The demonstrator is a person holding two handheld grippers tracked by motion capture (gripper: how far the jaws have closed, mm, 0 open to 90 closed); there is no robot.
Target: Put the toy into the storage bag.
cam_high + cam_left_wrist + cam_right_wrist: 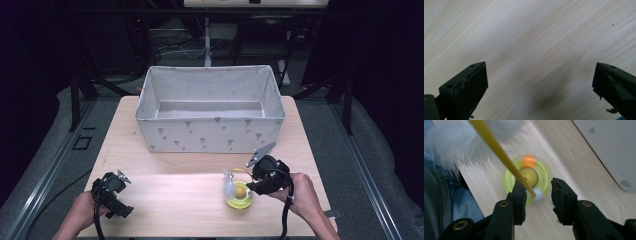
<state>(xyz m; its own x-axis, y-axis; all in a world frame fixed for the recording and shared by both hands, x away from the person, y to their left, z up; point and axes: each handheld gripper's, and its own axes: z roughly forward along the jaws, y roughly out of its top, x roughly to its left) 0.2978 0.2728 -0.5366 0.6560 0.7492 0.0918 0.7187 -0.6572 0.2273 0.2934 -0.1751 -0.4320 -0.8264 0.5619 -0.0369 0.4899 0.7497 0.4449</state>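
Observation:
A round yellow-green toy [239, 196] [544, 173] lies on the wooden table near its front right, with an orange ball [528, 161] on its disc. A yellow stick [499, 152] rises from it, a small white ball [538, 194] at its lower end and a white feather tuft [228, 182] [456, 142] at its top. My right gripper [249, 186] [538, 188] is open just right of the toy, its jaws on either side of the white ball and the stick against the left jaw. My left gripper [117, 202] [540, 82] is open wide over bare wood at the front left.
A large white fabric box [210, 135] with a small grey print stands open across the back half of the table [170, 200]. Dark floor, metal frame legs and cables surround the table. A person's blue trousers show past the table edge in the right gripper view.

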